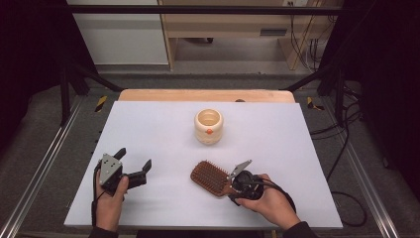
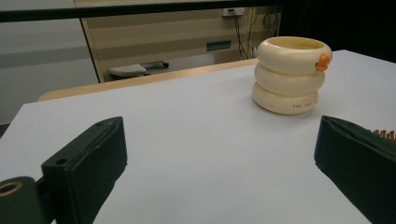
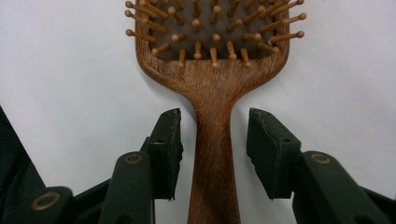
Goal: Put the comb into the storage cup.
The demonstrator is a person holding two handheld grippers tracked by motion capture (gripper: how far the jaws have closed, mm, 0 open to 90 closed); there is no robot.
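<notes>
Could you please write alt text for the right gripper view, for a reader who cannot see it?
A wooden hairbrush lies bristles-up on a white table, its handle running between the right gripper's two black jaws. A narrow gap shows on each side of the handle, so the pads are not yet pressing on it.

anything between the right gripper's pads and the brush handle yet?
No. In the right gripper view the hairbrush handle runs between the right gripper pads, with a strip of bare white table showing on each side; no contact yet.
</notes>
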